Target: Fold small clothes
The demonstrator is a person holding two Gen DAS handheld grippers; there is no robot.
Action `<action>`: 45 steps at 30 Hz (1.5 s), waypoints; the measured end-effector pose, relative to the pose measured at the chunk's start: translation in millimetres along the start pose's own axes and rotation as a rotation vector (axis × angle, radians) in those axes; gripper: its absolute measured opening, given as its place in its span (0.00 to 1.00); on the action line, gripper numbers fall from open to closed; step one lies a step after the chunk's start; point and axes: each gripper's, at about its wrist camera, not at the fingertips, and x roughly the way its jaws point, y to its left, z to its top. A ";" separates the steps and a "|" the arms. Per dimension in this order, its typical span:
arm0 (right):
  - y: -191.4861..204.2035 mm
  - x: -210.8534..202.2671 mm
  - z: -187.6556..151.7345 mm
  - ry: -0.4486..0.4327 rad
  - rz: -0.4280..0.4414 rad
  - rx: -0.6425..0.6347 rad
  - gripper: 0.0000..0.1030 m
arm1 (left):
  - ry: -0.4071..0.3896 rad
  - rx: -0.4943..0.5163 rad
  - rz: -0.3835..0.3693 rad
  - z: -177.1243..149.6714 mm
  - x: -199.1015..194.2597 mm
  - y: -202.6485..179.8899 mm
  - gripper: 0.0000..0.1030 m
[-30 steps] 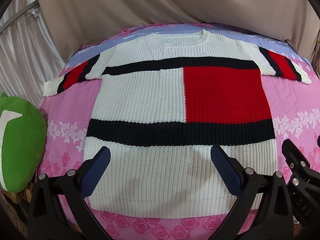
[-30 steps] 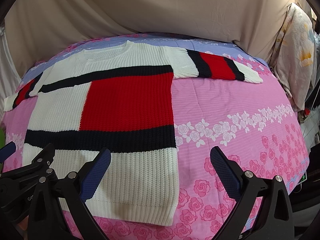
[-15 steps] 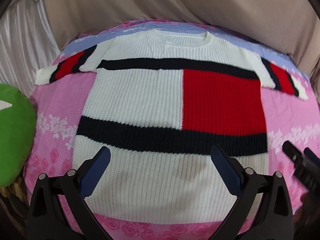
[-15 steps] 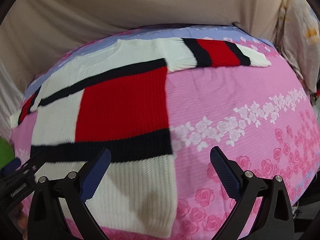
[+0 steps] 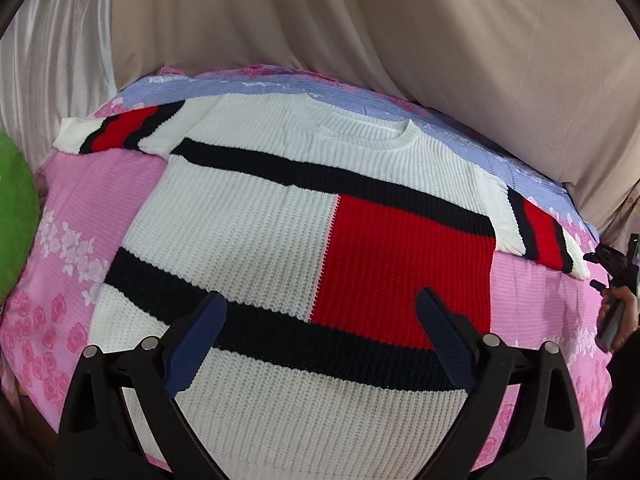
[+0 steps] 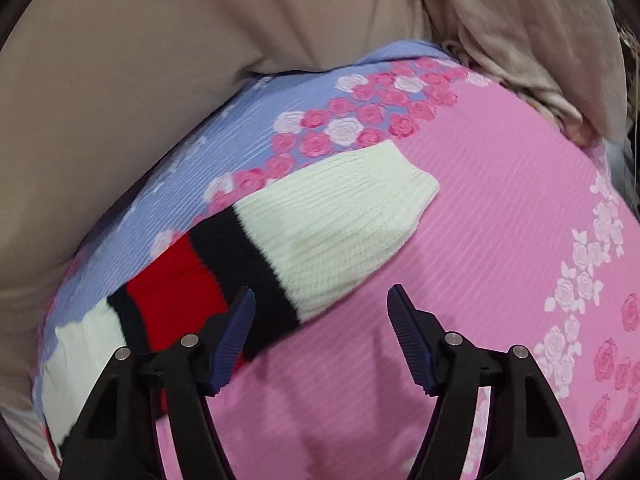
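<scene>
A white knit sweater with navy bands and a red block lies flat, front up, on a pink floral bedsheet. Both sleeves are spread out sideways. My left gripper is open and empty, hovering over the sweater's lower body. My right gripper is open and empty, close above the sweater's right sleeve, whose white cuff points right; the left finger overlaps the navy stripe. The right gripper also shows in the left wrist view by that sleeve's cuff.
A green cushion sits at the bed's left edge. Beige curtain fabric hangs behind the bed. A pale cloth is draped at the bed's far right corner. The sheet's far strip is lilac.
My right gripper has moved away from the hem up to the right sleeve, close over it. My left gripper has shifted forward and tilted over the sweater's body. Both stay open.
</scene>
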 end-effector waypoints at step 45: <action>236.9 -59.1 -215.2 0.088 0.216 -0.503 0.50 | 0.286 -0.404 -0.251 140.2 174.9 102.5 0.87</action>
